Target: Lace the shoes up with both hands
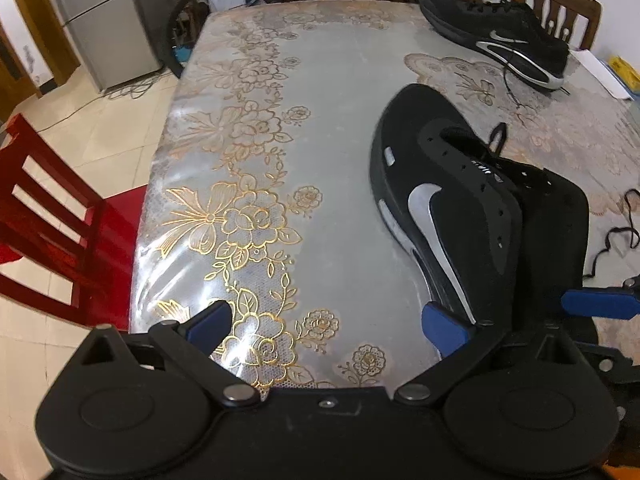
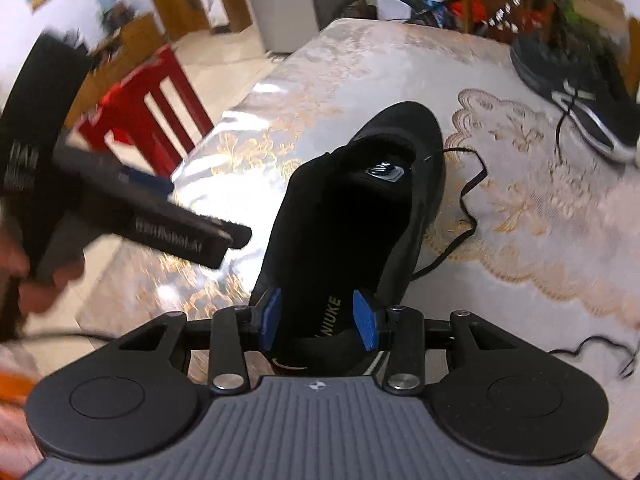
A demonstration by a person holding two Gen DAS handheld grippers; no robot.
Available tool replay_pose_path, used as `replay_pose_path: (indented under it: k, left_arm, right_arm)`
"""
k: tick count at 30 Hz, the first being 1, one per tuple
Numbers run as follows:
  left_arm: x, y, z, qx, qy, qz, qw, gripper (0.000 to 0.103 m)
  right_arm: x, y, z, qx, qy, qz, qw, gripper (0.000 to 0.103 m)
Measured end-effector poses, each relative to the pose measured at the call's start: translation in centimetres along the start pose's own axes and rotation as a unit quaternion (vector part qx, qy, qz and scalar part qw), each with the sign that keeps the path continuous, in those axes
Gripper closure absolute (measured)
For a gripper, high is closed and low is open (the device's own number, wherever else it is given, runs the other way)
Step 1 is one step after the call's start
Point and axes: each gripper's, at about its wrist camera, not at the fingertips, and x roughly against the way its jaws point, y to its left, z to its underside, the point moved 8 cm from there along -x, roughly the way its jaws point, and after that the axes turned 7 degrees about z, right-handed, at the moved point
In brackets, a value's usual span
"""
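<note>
Two black sneakers lie on the floral plastic-covered surface (image 1: pixel 280 128): the near unlaced black sneaker with a white swoosh (image 1: pixel 448 200) and a second black sneaker (image 1: pixel 504 40) at the far corner. The right gripper (image 2: pixel 320 322) grasps the near sneaker's heel collar between its blue pads. The left gripper (image 1: pixel 326 324) has released jaws spread wide, empty. A loose black shoelace (image 2: pixel 468 208) trails beside the near sneaker.
</note>
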Motion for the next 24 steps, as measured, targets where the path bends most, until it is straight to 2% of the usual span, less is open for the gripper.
replay_pose_path:
  k: [2, 7, 15, 21, 24]
  left_arm:
    - [-0.1, 0.1, -0.1, -0.009, 0.001, 0.008, 0.9999, 0.002]
    - [-0.8, 1.3, 0.3, -0.03, 0.015, 0.033, 0.9989, 0.002]
    - [-1.5, 3.7, 0.7, -0.069, 0.021, 0.066, 0.9952, 0.002]
    - [-2.1, 4.9, 0.4, -0.071, 0.025, 0.081, 0.9939, 0.002]
    - [-2.3, 4.8, 0.0, -0.074, 0.023, 0.079, 0.9939, 0.002]
  right_arm:
    - [-0.2, -0.1, -0.1, 0.02, 0.01, 0.012, 1.0, 0.06]
    - [-0.4, -1.0, -0.3, 0.053, 0.037, 0.078, 0.995, 0.06]
    - [-1.0, -1.0, -1.2, 0.019, 0.067, 0.174, 0.982, 0.06]
    - [0.1, -2.2, -2.4, -0.019, 0.061, 0.206, 0.976, 0.06]
    - [0.9, -2.9, -3.1, -0.034, 0.051, 0.204, 0.977, 0.059]
